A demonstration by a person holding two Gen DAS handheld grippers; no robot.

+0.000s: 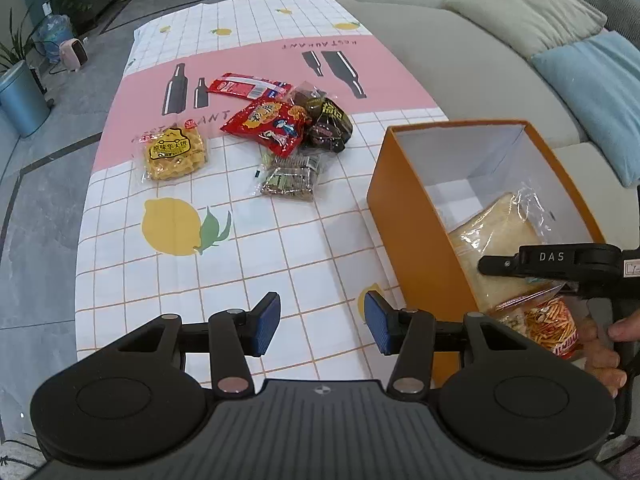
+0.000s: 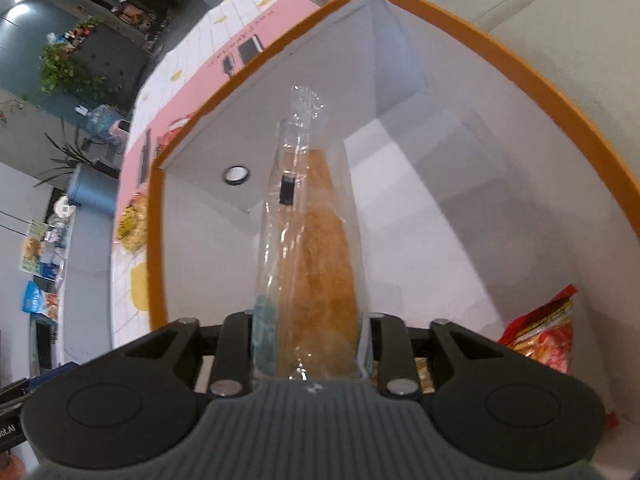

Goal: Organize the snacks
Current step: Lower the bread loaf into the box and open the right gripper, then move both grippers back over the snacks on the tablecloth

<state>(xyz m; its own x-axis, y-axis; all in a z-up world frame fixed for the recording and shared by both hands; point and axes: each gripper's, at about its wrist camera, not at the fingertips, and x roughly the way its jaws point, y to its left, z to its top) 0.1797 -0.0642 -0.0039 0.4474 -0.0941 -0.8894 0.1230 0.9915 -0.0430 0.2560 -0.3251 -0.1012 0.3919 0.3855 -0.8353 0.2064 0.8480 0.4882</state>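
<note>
A: Where's the bread bag point(image 2: 316, 264) sitting?

B: Inside the orange box point(image 1: 416, 216) at the desk's point(image 1: 280, 248) right edge — right hand-held gripper point(image 2: 312, 344) straddling it, can't tell if it's pinching. Left hand-held gripper point(image 1: 320, 320) is hanging apart, empty.

You have bare tablecloth point(image 1: 256, 264) between the near edge and the snack cluster point(image 1: 280, 132) mid-table. The orange box point(image 1: 412, 216) blocks the right side; its far half is free, while its near end is taken by the bagged bread point(image 2: 320, 248) and red packet point(image 2: 544, 336).
</note>
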